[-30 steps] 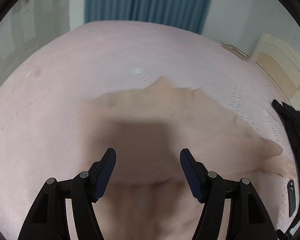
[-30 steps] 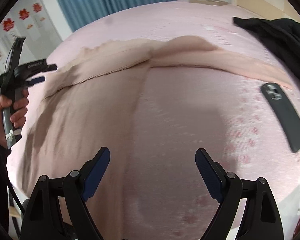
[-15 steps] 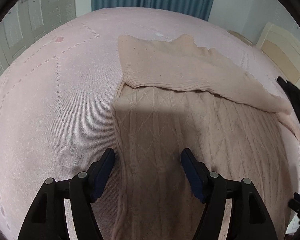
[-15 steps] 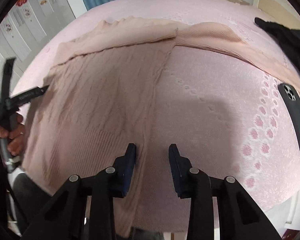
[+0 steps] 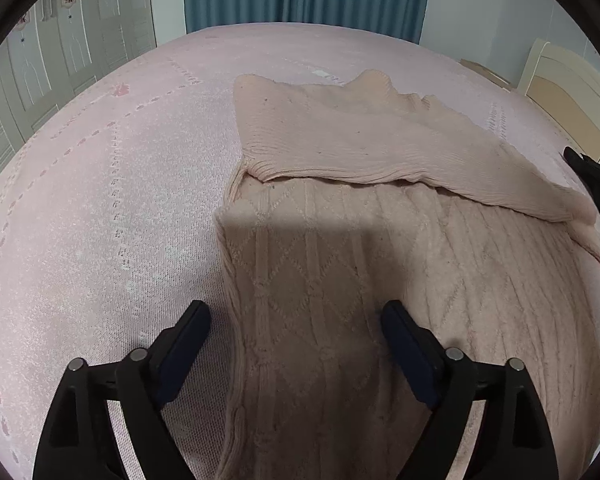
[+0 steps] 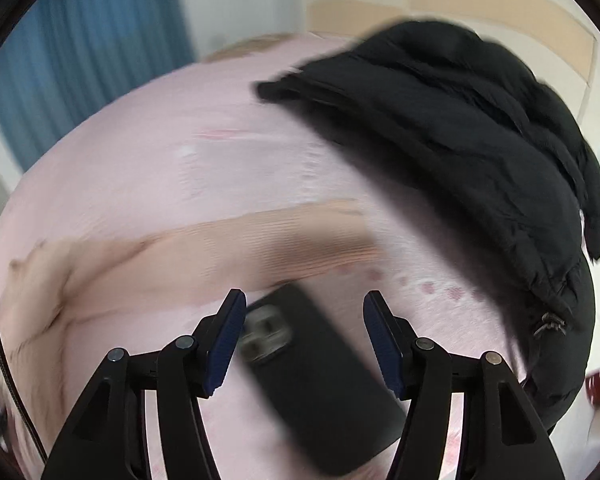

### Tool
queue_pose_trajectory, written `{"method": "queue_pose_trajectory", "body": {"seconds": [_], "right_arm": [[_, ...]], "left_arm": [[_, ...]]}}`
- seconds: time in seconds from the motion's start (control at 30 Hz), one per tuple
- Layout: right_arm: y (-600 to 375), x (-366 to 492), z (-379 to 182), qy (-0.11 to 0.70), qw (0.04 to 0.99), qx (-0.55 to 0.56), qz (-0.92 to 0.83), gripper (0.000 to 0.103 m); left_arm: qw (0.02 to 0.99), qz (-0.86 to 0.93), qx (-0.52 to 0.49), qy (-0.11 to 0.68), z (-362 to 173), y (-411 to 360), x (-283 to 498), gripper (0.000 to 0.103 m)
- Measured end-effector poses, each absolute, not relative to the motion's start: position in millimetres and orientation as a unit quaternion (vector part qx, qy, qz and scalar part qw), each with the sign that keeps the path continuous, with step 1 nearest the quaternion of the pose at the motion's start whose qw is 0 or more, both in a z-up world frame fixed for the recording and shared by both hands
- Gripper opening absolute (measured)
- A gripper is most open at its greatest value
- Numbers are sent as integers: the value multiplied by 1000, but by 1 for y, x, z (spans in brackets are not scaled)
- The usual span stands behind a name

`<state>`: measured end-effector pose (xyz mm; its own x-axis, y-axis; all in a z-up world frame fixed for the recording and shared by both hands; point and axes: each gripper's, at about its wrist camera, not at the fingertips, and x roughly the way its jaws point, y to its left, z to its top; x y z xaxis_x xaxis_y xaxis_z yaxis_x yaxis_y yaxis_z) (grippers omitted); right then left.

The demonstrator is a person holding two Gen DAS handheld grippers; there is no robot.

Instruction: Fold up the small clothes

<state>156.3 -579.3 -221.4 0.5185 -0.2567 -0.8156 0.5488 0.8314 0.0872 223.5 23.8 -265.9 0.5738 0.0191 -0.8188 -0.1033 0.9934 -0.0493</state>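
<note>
- Left wrist view: the pale peach cable-knit sweater lies flat on the pink patterned bedspread. One ribbed sleeve is already folded across the chest, its cuff ending near the right-hand edge of the garment.
- The left gripper hovers over the sweater's left side seam. Its jaws have just been opening and stand wide apart; the knit lies under the gap, but the pads do not press on it and nothing is held.
- A black garment peeps in at the far right edge, apart from the sweater.
- Right wrist view: the picture is heavily blurred. The right gripper points over a black smartphone in a case lying on the bedspread. Its jaws have just been opening and stand partly apart with nothing pinched between them.
- Beyond the phone the sweater's other ribbed sleeve stretches out unfolded across the bedspread, and a black padded jacket is heaped further off.
- Judgement: one sleeve is folded and the second is still to do. The next move calls for the right gripper to reach past the phone, pinch the outstretched sleeve near its cuff and carry it over the body, taking care not to catch the phone.
</note>
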Motion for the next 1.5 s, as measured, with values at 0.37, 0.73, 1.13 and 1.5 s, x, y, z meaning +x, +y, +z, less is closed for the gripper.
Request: {"method": "queue_pose_trajectory", "body": {"seconds": [0.37, 0.73, 1.13, 1.5], "right_arm": [[-621, 208, -284, 473, 815, 225, -249, 59], [-616, 234, -260, 449, 828, 137, -306, 8], [-468, 275, -121, 345, 906, 29, -243, 8], [-186, 332, -59, 297, 955, 5, -2, 8]], "left_arm": [[886, 40, -48, 460, -268, 23, 226, 95], [886, 38, -54, 458, -269, 23, 225, 96], [887, 20, -86, 454, -264, 33, 220, 95], [894, -11, -144, 425, -246, 95, 188, 95]]}}
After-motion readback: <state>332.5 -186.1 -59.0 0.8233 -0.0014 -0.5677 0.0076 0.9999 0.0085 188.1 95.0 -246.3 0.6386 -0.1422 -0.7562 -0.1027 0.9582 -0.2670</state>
